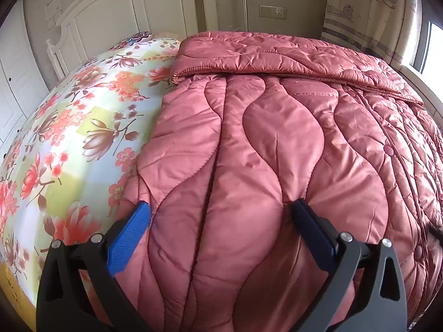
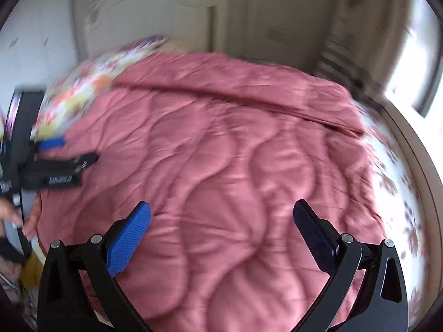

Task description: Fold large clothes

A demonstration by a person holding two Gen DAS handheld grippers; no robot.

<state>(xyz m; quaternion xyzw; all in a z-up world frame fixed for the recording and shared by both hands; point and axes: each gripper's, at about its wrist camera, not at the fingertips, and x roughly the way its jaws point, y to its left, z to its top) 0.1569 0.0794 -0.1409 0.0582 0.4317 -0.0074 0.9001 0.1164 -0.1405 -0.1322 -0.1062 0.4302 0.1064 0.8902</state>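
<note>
Quilt (image 1: 249, 144), pink, puffy and slick-looking, is spread on the floral bed (image 1: 69, 138), its far edge already folded; both the left gripper (image 1: 220, 221) and right gripper (image 2: 221, 221) are held released above it; a pinched edge is judged the surest hold.

quilted coat (image 1: 263, 138): glossy pink satin cloth | sheet (image 1: 69, 138): smooth floral cloth | headboard (image 1: 110, 13): painted wood

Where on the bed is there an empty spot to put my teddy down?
The flowery sheet lies bare left of the pink quilt, running up to the white headboard. In the right wrist view another bare strip of sheet shows right of the quilt, toward the window. The middle is crowded: quilt covers it, with both open grippers over it.
</note>
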